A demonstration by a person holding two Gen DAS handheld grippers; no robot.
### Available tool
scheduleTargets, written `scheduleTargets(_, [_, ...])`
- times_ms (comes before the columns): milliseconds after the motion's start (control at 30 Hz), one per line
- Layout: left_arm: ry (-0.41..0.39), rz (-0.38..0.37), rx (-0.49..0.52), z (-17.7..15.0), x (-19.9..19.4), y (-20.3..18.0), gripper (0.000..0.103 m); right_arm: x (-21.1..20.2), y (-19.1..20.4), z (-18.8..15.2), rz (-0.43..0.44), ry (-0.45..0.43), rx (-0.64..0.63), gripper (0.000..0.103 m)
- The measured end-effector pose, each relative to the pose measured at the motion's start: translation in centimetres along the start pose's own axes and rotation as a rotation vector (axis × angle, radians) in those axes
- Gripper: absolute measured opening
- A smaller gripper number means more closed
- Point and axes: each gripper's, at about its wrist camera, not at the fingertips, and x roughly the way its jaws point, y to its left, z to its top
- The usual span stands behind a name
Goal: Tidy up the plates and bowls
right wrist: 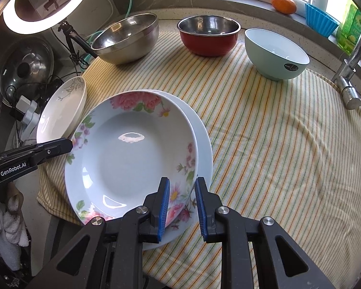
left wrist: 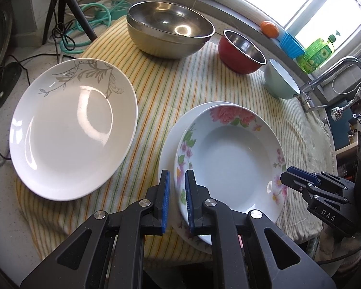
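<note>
cloth [right wrist: 264,132]: striped, spread over the counter, everything sits on it
steel bowls [left wrist: 170,30]: two nested, far side
leaf plate [left wrist: 72,130]: left, apart from the stack
floral plate [right wrist: 132,154]: on plain white plate [right wrist: 203,144], near edge
left gripper [left wrist: 177,180]: fingers clamped on floral plate's left rim
right gripper [right wrist: 181,187]: fingers clamped on its right rim
red bowl [right wrist: 208,37], mint bowl [right wrist: 275,55]: far right

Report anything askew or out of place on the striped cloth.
The floral plate sits off-centre on the plain white plate beneath, tilted, overhanging it toward the leaf-patterned plate. No spills or visible damage.
</note>
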Motion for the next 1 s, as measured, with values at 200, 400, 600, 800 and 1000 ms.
scheduleTargets(200, [-0.029,-0.004,-0.018,0.0,-1.3,0.7,0.011,-1.2,-0.4,0.3,-0.003,-0.036,0.028,0.021])
scheduleTargets(400, [-0.059,0.009,-0.029,0.3,-2.4,1.7,0.011,-2.5,0.5,1.4,0.026,-0.082,0.039,0.022])
scheduleTargets(600, [-0.082,0.032,-0.061,0.7,-3.3,3.8,0.011,-2.5,2.7,2.3,0.067,-0.102,0.033,0.023])
scheduleTargets(800, [-0.102,0.062,-0.104,0.9,-4.1,6.8,0.011,-1.6,5.1,3.4,0.109,-0.103,0.023,0.026])
scheduleTargets(1000, [-0.113,0.096,-0.153,1.1,-4.5,10.1,0.011,-0.5,8.0,4.8,0.142,-0.097,0.0,0.027])
